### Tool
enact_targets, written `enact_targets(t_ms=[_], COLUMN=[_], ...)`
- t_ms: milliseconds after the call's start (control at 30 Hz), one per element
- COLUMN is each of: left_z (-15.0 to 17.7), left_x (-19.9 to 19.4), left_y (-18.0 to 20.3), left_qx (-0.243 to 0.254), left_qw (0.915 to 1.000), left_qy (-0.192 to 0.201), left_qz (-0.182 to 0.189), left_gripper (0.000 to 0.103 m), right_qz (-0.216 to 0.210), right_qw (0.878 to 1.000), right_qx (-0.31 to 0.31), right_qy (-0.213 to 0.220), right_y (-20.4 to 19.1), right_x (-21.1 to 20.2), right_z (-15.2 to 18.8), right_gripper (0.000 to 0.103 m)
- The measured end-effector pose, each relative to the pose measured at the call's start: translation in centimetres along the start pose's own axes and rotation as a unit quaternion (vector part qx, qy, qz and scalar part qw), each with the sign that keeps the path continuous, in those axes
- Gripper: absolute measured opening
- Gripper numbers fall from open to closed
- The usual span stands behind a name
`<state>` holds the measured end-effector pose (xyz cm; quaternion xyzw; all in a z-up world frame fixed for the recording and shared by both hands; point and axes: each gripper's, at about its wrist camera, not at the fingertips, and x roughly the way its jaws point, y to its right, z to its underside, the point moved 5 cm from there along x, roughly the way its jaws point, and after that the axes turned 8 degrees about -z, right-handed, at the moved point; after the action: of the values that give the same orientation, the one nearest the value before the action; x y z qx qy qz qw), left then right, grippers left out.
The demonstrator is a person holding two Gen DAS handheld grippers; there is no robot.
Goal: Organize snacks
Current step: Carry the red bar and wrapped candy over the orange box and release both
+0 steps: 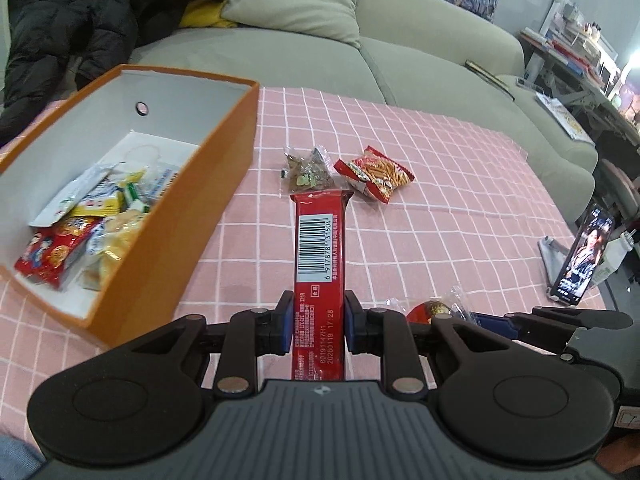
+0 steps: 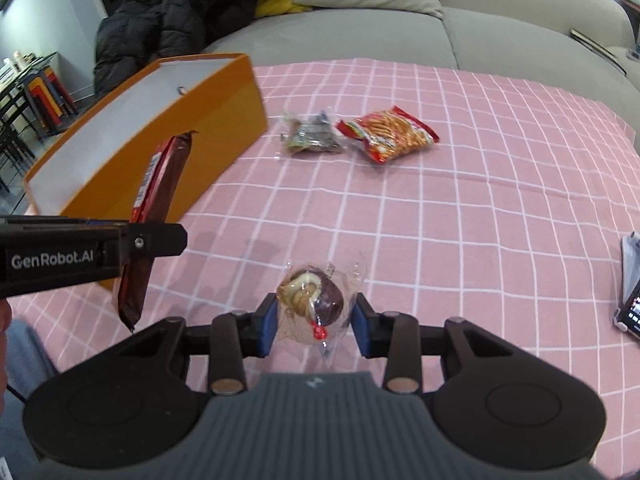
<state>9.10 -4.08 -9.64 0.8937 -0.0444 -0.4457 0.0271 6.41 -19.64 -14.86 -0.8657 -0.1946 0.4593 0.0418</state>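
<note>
My left gripper (image 1: pixel 318 316) is shut on a long red snack bar (image 1: pixel 319 248) with a barcode and holds it above the pink checked cloth, right of the orange box (image 1: pixel 208 216). The bar also shows in the right wrist view (image 2: pixel 160 184). The box holds several snack packets (image 1: pixel 84 220). My right gripper (image 2: pixel 315 318) is shut on a clear-wrapped chocolate pastry (image 2: pixel 314 296), low over the cloth. A red packet of snack sticks (image 2: pixel 388 136) and a dark clear packet (image 2: pixel 312 136) lie on the cloth further off.
A phone on a stand (image 1: pixel 580 256) sits at the table's right edge. A grey sofa (image 1: pixel 400 52) with a cushion and a black jacket (image 1: pixel 80 12) is behind the table. The left gripper's body (image 2: pixel 80 256) reaches in from the left in the right wrist view.
</note>
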Motion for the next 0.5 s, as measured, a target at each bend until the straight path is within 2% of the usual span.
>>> enact_targets(t_ms=[233, 500], left_z=[-1.0, -4.5], left_x=[-3.4, -6.4], left_y=[-2.7, -7.8], left_qx=[-0.03, -0.063], left_qw=[0.9991, 0.9946], left_qy=[0.028, 0.071], left_qz=[-0.009, -0.042], left_gripper=[0.027, 0.027], right_qz=[-0.023, -0.058], right_qw=[0.998, 0.99], right_qx=[-0.046, -0.114], right_qy=[0.022, 0.055], right_y=[-3.5, -8.2], right_x=[-1.8, -2.3], right_z=[-1.7, -6.6], right_gripper=[0.036, 0.036])
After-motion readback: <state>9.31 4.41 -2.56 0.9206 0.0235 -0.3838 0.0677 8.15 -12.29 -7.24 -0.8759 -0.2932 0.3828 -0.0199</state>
